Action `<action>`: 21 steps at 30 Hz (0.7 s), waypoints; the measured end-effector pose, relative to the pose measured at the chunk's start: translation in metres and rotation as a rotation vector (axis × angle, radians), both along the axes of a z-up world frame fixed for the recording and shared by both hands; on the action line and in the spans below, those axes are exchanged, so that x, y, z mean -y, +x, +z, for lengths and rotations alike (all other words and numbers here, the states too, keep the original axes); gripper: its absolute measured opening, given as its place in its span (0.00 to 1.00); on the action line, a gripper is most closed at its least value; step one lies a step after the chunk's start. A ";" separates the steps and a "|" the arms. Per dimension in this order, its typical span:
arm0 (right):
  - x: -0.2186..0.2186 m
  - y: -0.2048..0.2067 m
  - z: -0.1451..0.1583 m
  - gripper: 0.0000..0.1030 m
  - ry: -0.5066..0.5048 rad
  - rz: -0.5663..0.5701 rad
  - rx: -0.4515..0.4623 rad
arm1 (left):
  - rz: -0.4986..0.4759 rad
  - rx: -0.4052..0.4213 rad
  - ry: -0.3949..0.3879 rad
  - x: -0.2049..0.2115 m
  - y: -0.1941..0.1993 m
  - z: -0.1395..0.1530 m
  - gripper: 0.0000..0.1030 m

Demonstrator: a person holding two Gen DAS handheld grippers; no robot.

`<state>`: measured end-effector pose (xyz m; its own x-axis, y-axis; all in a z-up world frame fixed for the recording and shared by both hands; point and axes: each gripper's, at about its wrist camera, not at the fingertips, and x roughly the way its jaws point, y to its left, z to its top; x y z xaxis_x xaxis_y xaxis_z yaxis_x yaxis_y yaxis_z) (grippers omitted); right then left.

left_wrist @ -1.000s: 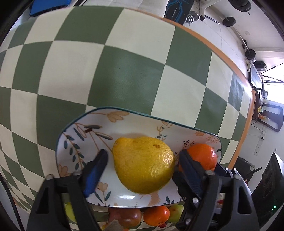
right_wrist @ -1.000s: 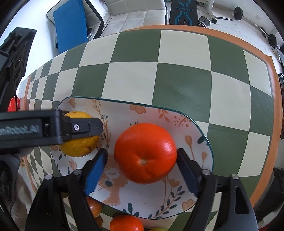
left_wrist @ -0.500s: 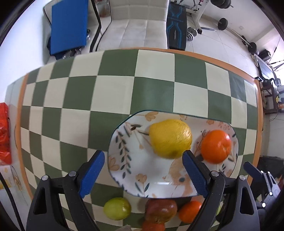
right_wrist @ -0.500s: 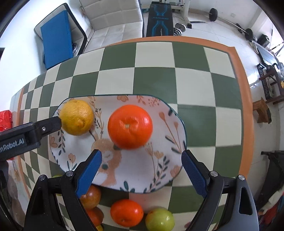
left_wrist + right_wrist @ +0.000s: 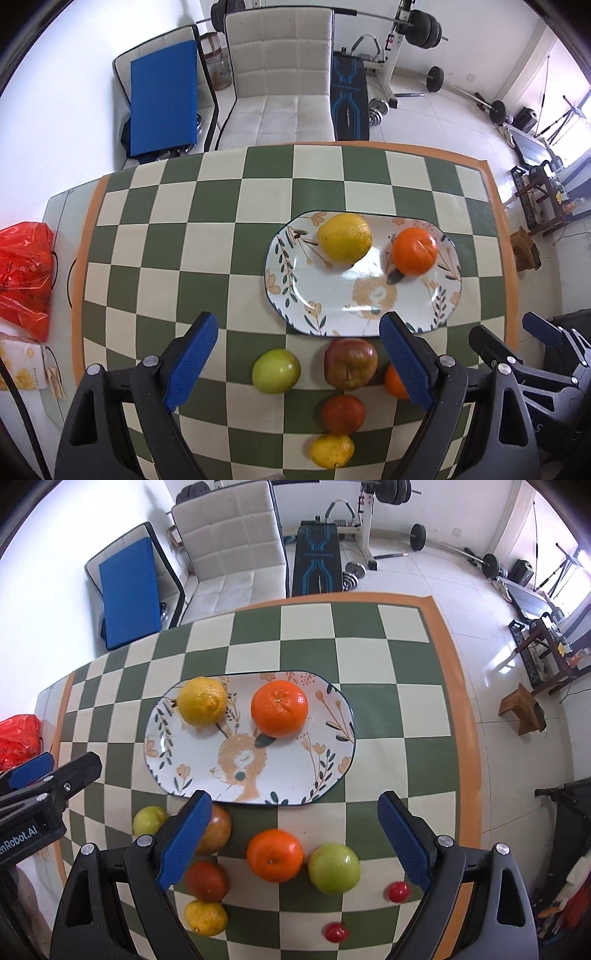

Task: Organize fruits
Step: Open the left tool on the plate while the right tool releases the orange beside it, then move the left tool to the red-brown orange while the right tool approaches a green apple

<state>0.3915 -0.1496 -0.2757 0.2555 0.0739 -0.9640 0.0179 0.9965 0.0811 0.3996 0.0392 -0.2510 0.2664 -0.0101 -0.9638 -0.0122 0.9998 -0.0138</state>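
1. On the floral oval plate [image 5: 332,760], near the middle of the green-and-cream checked table [image 5: 388,716]: a yellow citrus [image 5: 202,700] at the far left, an orange [image 5: 279,708] beside it, the two apart.
2. Loose on the cloth just in front of the plate: a green apple [image 5: 334,868], a second orange [image 5: 275,855], a reddish apple [image 5: 351,363], a darker red fruit [image 5: 207,881], a small yellow citrus [image 5: 205,918], another green apple [image 5: 276,370].
3. Nearer the table's front edge, two small red fruits [image 5: 398,891], possibly cherry tomatoes; too small to tell.
4. Left gripper [image 5: 301,362] spread wide, empty, above the loose fruit.
5. Right gripper [image 5: 295,840] likewise wide apart, gripping nothing.
6. Beyond the table: a white padded sofa [image 5: 236,550], a weight bench [image 5: 317,565], a red plastic bag [image 5: 22,273] at the far left.
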 end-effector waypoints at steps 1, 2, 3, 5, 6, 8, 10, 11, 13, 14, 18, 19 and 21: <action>-0.001 -0.006 0.007 0.91 -0.004 0.002 0.015 | -0.004 0.010 0.001 -0.001 -0.007 0.006 0.87; -0.002 -0.013 0.015 0.91 -0.007 0.003 0.029 | -0.008 0.021 0.002 -0.002 -0.013 0.012 0.87; -0.003 -0.018 0.022 0.91 -0.007 0.004 0.041 | -0.010 0.030 -0.004 -0.003 -0.019 0.017 0.87; -0.005 -0.029 0.034 0.91 -0.005 0.006 0.058 | -0.015 0.040 -0.009 -0.003 -0.029 0.025 0.87; -0.005 -0.034 0.040 0.91 -0.004 0.006 0.066 | -0.019 0.046 -0.008 -0.003 -0.035 0.030 0.87; -0.006 -0.047 0.054 0.91 0.002 0.004 0.088 | -0.023 0.062 -0.018 -0.003 -0.046 0.039 0.87; -0.006 -0.059 0.065 0.91 -0.002 0.002 0.110 | -0.032 0.083 -0.012 -0.001 -0.055 0.047 0.87; -0.006 -0.064 0.071 0.91 0.001 0.000 0.121 | -0.033 0.092 -0.010 -0.001 -0.059 0.051 0.87; -0.005 -0.074 0.080 0.91 0.002 -0.002 0.137 | -0.034 0.106 -0.013 0.000 -0.068 0.057 0.87; -0.004 -0.079 0.084 0.91 0.005 -0.003 0.145 | -0.032 0.110 -0.020 -0.001 -0.072 0.060 0.87; -0.004 -0.097 0.097 0.91 0.010 -0.004 0.171 | -0.024 0.138 -0.035 0.000 -0.084 0.072 0.87; -0.003 -0.101 0.099 0.91 0.016 -0.004 0.175 | -0.021 0.147 -0.040 0.000 -0.086 0.075 0.87; -0.003 -0.105 0.101 0.91 0.027 -0.002 0.179 | -0.014 0.157 -0.044 0.001 -0.090 0.077 0.87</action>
<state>0.2866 -0.1462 -0.1742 0.4230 0.0983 -0.9008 0.0028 0.9940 0.1098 0.3101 0.0380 -0.1742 0.4136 -0.0565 -0.9087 0.0081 0.9983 -0.0584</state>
